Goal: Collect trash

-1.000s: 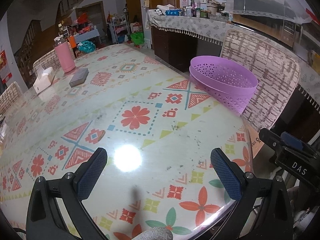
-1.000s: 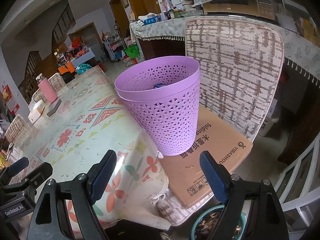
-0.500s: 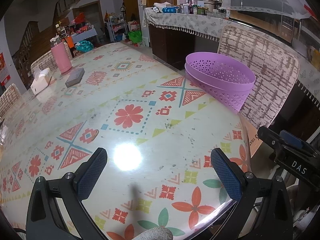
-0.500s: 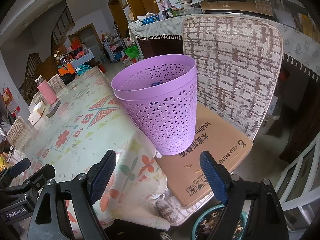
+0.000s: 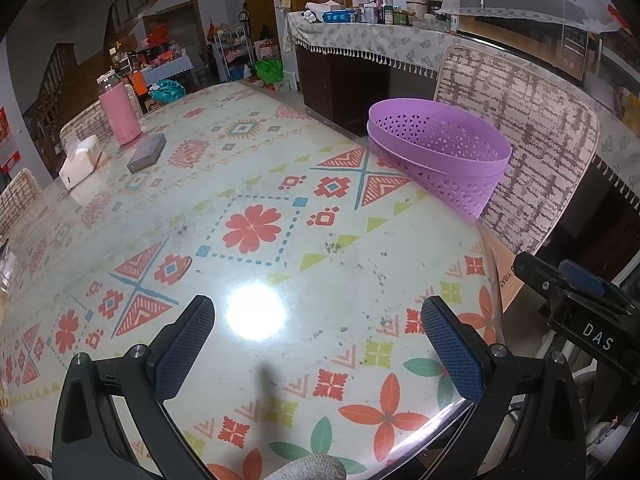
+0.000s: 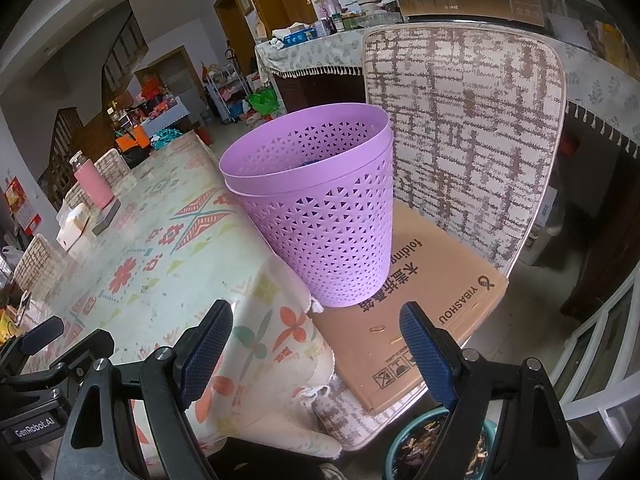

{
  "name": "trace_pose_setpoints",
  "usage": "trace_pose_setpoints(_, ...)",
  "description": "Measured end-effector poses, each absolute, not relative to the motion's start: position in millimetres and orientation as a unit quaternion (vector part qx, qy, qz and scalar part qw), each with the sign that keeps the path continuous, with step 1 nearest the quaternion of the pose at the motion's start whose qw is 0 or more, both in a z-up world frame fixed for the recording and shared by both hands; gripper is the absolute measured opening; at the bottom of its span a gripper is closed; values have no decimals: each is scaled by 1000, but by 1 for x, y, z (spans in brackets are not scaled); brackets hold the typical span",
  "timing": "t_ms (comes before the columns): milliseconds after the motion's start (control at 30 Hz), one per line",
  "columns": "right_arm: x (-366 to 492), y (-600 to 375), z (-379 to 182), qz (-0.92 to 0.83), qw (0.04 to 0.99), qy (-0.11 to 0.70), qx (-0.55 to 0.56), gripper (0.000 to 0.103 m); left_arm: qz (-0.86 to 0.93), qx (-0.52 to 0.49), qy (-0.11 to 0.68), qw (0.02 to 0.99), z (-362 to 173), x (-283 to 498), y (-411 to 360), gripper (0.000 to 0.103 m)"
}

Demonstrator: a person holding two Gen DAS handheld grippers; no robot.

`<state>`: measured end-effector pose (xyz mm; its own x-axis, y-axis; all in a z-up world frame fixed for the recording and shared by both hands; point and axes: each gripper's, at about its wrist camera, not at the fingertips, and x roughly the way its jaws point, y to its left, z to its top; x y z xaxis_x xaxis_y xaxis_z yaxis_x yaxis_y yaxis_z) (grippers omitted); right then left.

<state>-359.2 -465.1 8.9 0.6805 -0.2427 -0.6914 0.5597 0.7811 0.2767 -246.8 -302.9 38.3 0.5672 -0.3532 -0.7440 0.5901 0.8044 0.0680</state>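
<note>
A purple perforated waste basket (image 6: 320,208) stands on a cardboard box (image 6: 432,312) laid on a chair seat beside the table; something blue shows inside it. In the left wrist view its rim (image 5: 436,144) rises past the table's right edge. My left gripper (image 5: 318,336) is open over the patterned tablecloth (image 5: 256,224), nothing between its fingers. My right gripper (image 6: 316,340) is open too, a little short of the basket's base and empty. The right gripper's body (image 5: 580,304) shows at the right of the left wrist view.
A pink bottle (image 5: 119,114), a white tissue box (image 5: 80,160) and a grey flat box (image 5: 147,153) sit at the table's far left. The chair back (image 6: 464,128) rises behind the basket. A teal bowl of scraps (image 6: 436,444) sits on the floor below. A cluttered counter (image 5: 372,36) stands beyond.
The left wrist view has drawn back slightly, so the basket and the table's near edge sit a bit lower and farther in. The right gripper has stayed put. Both stay open.
</note>
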Motion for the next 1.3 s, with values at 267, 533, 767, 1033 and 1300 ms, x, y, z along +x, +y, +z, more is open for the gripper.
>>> trace_pose_setpoints(267, -359, -465, 8, -227, 884, 329, 242, 89, -273, 157, 379, 870, 36, -248, -304, 103)
trace_pose_setpoints(533, -360, -463, 6, -228, 883, 332, 240, 89, -277, 157, 383, 867, 31, -249, -304, 103)
trace_pose_setpoints(767, -361, -459, 10, -231, 883, 333, 234, 89, -282, 153, 382, 867, 34, -250, -303, 103)
trace_pose_setpoints(1033, -357, -446, 19, -230, 887, 336, 219, 89, -290, 138, 375, 869, 40, -248, -288, 103)
trace_pose_setpoints(1300, -336, -416, 28, -215, 892, 349, 192, 90, -303, 116, 373, 869, 45, -240, -257, 103)
